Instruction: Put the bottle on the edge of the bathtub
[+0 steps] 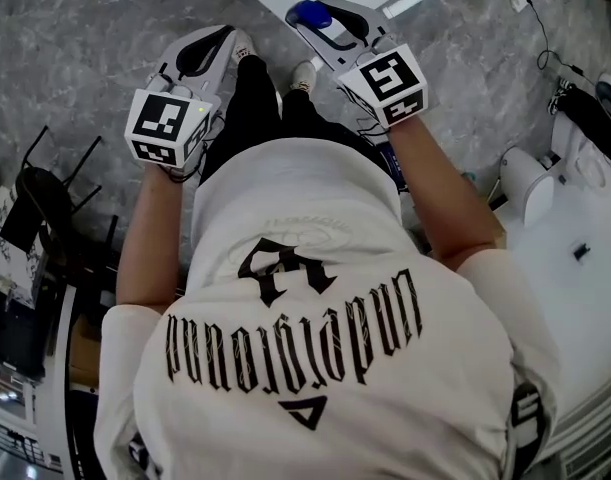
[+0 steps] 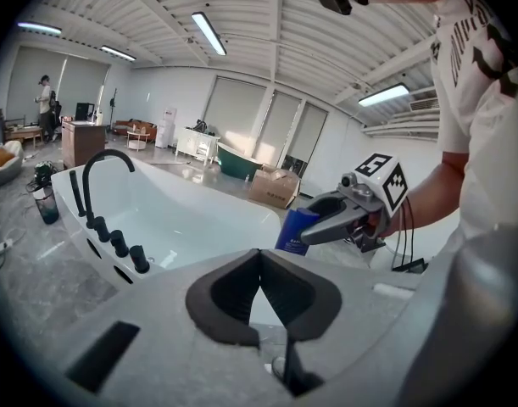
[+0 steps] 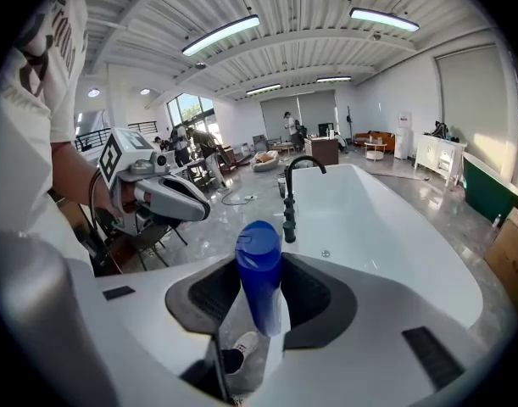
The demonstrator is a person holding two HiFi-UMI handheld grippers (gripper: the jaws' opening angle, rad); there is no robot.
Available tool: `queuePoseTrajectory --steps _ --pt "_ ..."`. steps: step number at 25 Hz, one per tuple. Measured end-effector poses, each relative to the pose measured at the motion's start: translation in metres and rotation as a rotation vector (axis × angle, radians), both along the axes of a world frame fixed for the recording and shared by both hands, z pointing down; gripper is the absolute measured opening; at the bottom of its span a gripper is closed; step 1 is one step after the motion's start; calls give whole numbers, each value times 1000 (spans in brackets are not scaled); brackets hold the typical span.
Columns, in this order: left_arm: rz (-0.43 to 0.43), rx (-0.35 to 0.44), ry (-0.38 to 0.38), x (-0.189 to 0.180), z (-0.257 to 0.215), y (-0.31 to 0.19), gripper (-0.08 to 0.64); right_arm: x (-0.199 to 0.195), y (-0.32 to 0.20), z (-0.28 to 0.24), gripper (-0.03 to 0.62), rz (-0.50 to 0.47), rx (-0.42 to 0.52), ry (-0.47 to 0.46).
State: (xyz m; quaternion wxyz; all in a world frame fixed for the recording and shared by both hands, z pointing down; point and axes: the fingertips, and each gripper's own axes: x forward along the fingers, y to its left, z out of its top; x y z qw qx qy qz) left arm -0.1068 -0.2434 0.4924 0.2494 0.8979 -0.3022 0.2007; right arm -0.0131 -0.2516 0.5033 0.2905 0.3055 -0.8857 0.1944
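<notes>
The floor (image 1: 85, 38) is grey veined stone, and on it stands a long white bathtub (image 3: 386, 219) with a black arched faucet (image 3: 294, 181) and a row of black knobs along one long rim. The room is large and open, with a ribbed white ceiling (image 3: 326, 58), strip lights (image 3: 220, 34) and tall windows with blinds. Farther back are a cardboard box (image 2: 274, 187), a dark green tub (image 2: 242, 161) and a standing person (image 2: 44, 100). The person holding the tools wears a white printed T-shirt (image 1: 315, 298) and stands facing the tub's near edge. The left gripper (image 2: 259, 259) has its jaws brought together, the dark pads meeting at their tips with nothing between them; it is held in the air beside the other tool, touching nothing. The right gripper (image 3: 260, 265) has its jaws clamped on the blue bottle (image 3: 259, 282), the pads pressing its body from both sides and the capped end sticking out past the jaw tips. The bottle hangs in the air short of the bathtub's near edge, over the floor and a shoe (image 3: 242, 346) seen below it, and does not touch the tub. In the head view its blue end lies near the white edge at the top of the picture.
</notes>
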Motion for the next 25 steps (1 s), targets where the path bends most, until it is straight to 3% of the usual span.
queuePoseTrajectory --steps 25 --pt "124 -103 -41 15 88 -7 14 -4 -18 106 153 -21 -63 125"
